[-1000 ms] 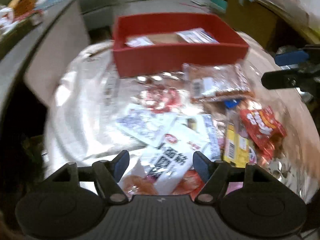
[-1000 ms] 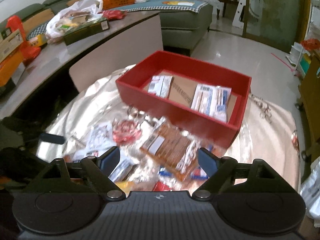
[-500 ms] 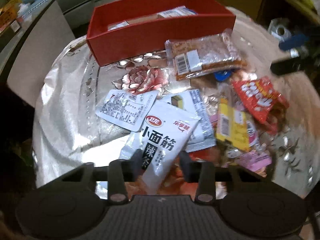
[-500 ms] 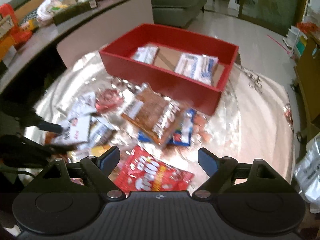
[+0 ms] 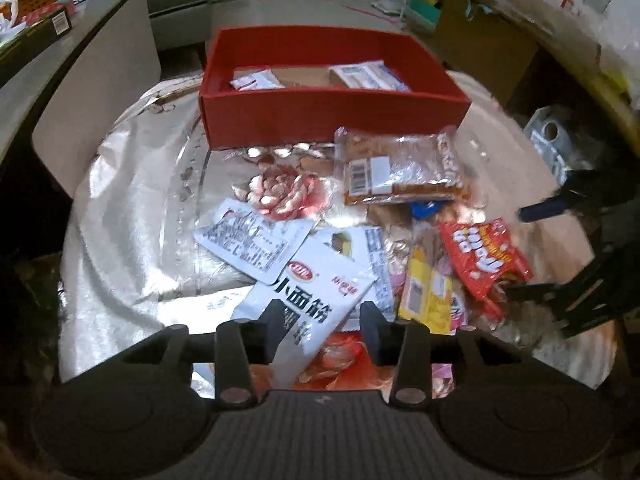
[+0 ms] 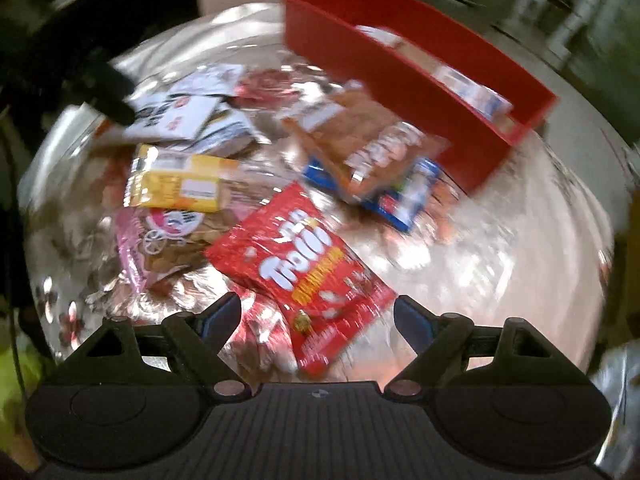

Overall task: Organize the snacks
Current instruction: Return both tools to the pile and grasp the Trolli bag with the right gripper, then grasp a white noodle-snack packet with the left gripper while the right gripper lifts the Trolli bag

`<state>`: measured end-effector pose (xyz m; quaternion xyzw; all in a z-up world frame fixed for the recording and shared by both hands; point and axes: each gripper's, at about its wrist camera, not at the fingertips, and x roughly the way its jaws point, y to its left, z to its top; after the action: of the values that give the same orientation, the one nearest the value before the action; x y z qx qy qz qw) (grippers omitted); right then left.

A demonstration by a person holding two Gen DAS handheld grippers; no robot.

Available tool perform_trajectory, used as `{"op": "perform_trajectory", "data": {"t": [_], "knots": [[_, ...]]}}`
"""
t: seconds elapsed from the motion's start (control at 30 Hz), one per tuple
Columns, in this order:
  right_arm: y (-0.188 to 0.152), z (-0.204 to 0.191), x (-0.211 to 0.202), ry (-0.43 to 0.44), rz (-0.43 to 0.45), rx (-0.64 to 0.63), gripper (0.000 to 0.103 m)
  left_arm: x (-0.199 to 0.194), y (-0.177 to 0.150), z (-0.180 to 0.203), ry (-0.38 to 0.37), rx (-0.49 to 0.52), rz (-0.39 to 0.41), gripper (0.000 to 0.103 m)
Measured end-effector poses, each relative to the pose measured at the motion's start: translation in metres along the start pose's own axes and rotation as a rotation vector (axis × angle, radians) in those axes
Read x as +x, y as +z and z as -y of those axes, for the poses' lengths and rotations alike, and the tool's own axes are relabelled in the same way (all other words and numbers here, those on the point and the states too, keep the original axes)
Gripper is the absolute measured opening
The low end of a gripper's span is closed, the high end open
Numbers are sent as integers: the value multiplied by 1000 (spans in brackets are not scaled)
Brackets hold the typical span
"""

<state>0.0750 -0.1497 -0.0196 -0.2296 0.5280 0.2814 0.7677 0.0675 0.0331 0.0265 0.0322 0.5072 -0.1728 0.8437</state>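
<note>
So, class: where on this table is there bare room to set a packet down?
Bare silver cloth lies left of the white packet; more bare cloth lies right of the red gummy bag. Crowded between them, up to the red box.

Dim fisheye views with dark corners; glare on the tablecloth (image 5: 132, 216); right view motion-blurred.

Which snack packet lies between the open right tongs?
The red Trolli packet, between the right tongs. Its white lettering on red sets it apart from the yellow packet and the clear brown packet farther off.
</note>
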Motion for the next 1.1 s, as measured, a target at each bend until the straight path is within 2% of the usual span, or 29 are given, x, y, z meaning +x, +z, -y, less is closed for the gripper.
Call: {"op": "perform_trajectory", "data": {"t": [0.1, 0.13, 0.2, 0.23, 0.27, 0.37, 0.47, 0.57, 0.73, 0.83, 0.9, 1.0, 1.03, 1.1], "knots": [[12, -2, 14, 23, -6, -81, 87, -3, 0, -1, -4, 6, 0, 45], [15, -2, 22, 35, -26, -96, 81, -3, 0, -2, -1, 6, -2, 46], [17, -2, 35, 36, -51, -109, 82, -1, 0, -7, 6, 0, -19, 48], [19, 0, 35, 54, -51, -101, 75, 1, 0, -9, 8, -6, -32, 48], [20, 2, 34, 60, -56, -81, 70, 2, 0, -11, 9, -12, -42, 48], [14, 7, 30, 33, -59, 42, 66, 4, 3, -14, 14, -14, -53, 48], [5, -2, 24, 11, -77, 81, 63, 3, 3, -19, 33, -7, -55, 49], [-2, -8, 11, 20, -71, 148, 58, 7, 3, -22, 26, -6, -71, 54], [-12, -8, -3, 18, -57, 209, 58, 29, 1, -13, 93, 124, -126, 54], [-14, -8, 9, 12, -74, 204, 59, 43, -5, -5, 71, 177, -162, 57], [-11, -8, 13, 11, -70, 215, 61, 46, -12, 9, 92, 280, -146, 64], [-11, -5, 20, 9, -63, 226, 72, 56, -18, 22, 165, 397, -115, 64], [-11, -6, 21, 9, -56, 213, 75, 57, -15, 21, 176, 400, -113, 64], [-11, -7, 22, 9, -48, 193, 80, 55, -6, 9, 153, 338, -106, 56]]}}
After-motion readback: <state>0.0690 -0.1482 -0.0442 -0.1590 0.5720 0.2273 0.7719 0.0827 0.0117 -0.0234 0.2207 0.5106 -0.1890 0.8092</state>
